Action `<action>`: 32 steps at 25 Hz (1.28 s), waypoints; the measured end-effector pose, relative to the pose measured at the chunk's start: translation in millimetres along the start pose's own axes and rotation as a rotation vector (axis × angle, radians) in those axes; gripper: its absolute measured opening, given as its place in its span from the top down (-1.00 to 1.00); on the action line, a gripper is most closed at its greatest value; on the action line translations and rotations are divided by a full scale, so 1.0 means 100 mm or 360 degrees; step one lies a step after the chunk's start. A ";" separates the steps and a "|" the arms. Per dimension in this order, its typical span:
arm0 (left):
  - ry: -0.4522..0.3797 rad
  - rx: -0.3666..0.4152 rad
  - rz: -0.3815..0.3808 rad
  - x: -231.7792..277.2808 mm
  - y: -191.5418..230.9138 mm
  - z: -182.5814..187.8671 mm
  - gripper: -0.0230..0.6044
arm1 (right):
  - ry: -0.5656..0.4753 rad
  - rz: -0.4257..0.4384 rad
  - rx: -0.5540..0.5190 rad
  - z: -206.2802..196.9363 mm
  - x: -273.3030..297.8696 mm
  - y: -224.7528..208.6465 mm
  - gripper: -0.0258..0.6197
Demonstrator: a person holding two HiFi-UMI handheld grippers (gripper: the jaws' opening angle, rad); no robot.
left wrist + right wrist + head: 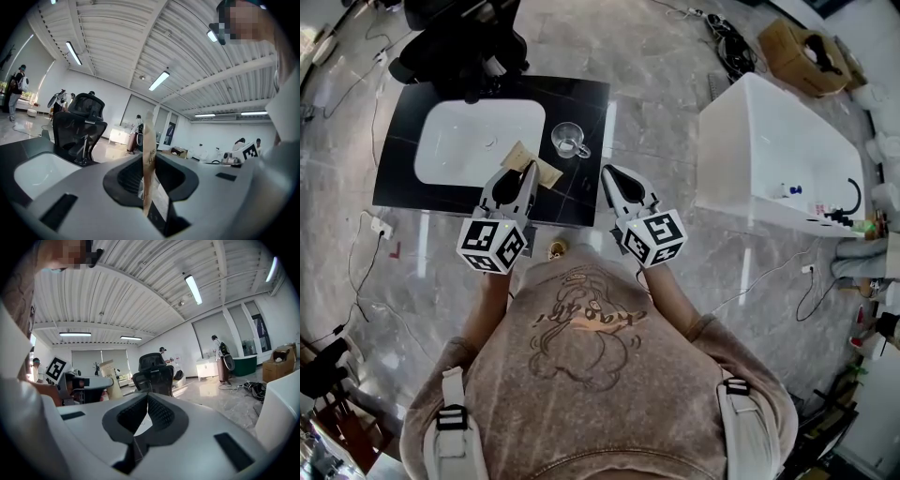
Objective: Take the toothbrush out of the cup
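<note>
Apparently the toothbrush is out of the cup (pixel 568 141) already: the left claw (pixel 528 169) is clamped on a flat brown paper packet (pixel 149 140), and I judge that the brush is inside it, though the brush itself is not visible. The packet stands between the pads with its long axis upright, seen on its thin edge in the left gripper view. The cup looks empty and stands on the black bench (pixel 581 94), just ahead of this claw and a little to its right, apart from the packet. The left hand is nearer to it. The right claw (pixel 607 172) has its jaws together and holds nothing. I count one cup, one packet, one white sink (pixel 450 155) and two claws.
</note>
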State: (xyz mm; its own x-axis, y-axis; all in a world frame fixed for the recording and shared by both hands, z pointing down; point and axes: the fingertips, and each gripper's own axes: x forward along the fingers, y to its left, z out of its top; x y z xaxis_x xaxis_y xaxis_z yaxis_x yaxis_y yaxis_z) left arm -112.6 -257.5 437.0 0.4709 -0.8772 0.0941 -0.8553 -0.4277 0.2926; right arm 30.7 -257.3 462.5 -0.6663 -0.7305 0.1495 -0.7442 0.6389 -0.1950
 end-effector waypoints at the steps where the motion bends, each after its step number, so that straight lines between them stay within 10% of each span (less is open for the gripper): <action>1: -0.0001 -0.0011 0.0019 -0.05 0.02 -0.01 0.66 | -0.0002 0.0005 -0.0001 0.00 0.00 0.01 0.86; 32: -0.0007 -0.0114 0.0059 -0.28 -0.05 -0.13 0.66 | -0.0014 0.0111 -0.0030 -0.01 -0.06 0.26 0.86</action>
State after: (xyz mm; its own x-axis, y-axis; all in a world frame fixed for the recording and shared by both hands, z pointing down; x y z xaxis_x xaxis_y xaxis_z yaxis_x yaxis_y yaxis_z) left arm -119.0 -227.7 444.8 0.4382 -0.8930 0.1022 -0.8542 -0.3784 0.3566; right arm 15.5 -236.5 457.5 -0.7163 -0.6860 0.1278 -0.6967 0.6927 -0.1863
